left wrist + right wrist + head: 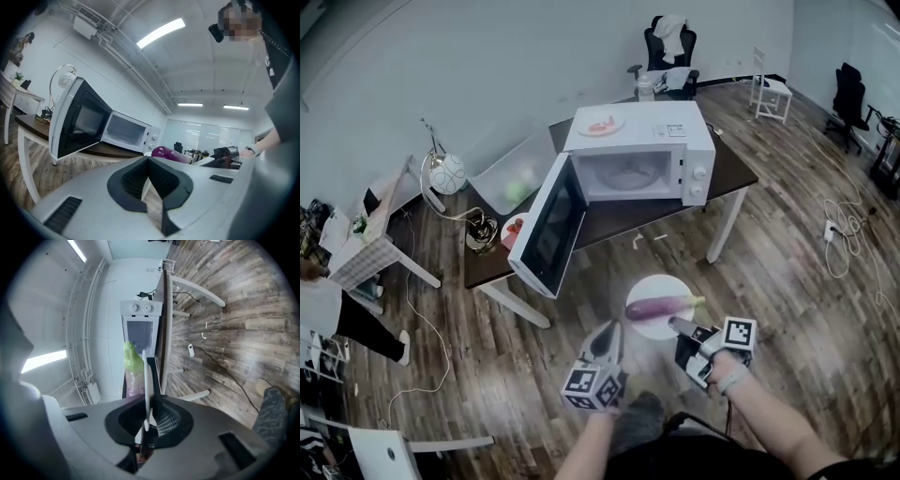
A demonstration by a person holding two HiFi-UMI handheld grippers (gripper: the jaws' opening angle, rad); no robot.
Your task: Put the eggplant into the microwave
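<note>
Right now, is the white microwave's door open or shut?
Open. The white microwave has its dark-glass door swung out to the left in the head view, leaving the cavity exposed.

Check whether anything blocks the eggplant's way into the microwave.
Nothing visible does. The microwave door stands wide open, the cavity looks empty, and only floor lies between the table and the eggplant on its plate.

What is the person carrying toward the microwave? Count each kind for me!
tools: 2, left tool and right tool
plate: 1, gripped by the right tool
eggplant: 1, lying on the plate
total: 4
</note>
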